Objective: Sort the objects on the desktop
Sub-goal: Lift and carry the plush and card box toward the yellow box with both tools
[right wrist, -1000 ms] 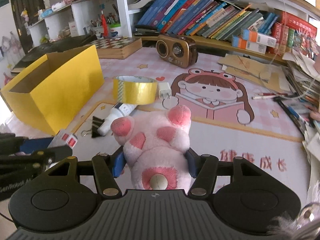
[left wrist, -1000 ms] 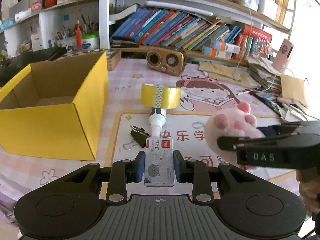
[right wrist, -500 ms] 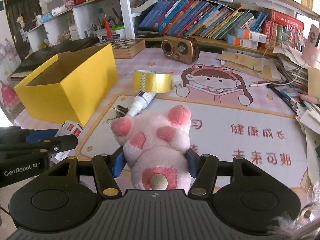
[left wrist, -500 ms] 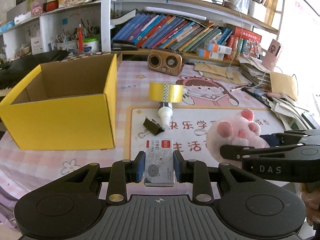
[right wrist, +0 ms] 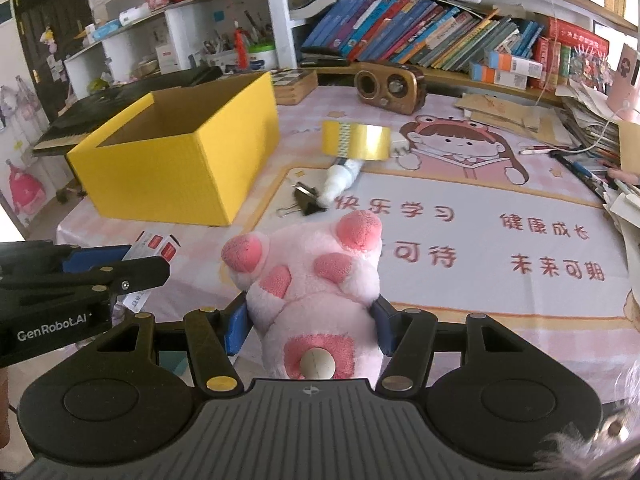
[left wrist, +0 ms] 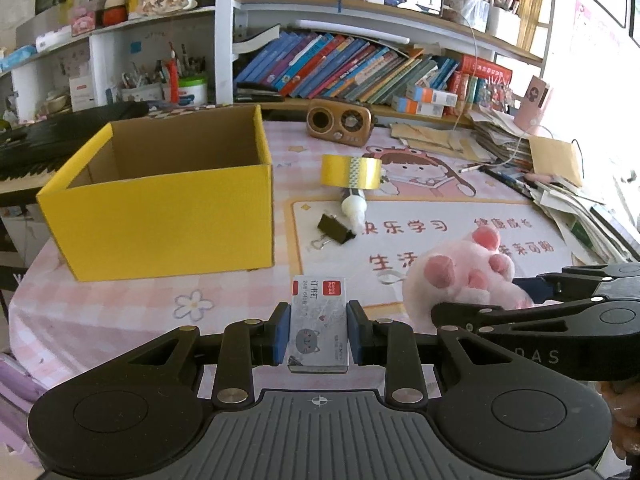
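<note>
Open-topped yellow box (left wrist: 168, 216) unobstructed; tape roll (left wrist: 351, 171), binder clip (left wrist: 335, 229) beside it

Left gripper (left wrist: 319, 334): black plastic, two broad linkage arms per side with triangular cutouts, brass-coloured pivot pins at the joints. Blue pads line the inner faces of the fingers (left wrist: 281, 332). Base is a ribbed dark-grey plate with a small crosshair mark at 12 o'clock on its edge, round recessed discs at 9 and 3 o'clock. Seen side-on from the right wrist view, it carries white "GenRobot.AI" lettering and small silver screws.

Right gripper (right wrist: 310, 322): same build, black linkages, blue pads, yellow-brass pins, ribbed plate with crosshair. Its side, in the left wrist view, shows embossed "DAS" lettering.
</note>
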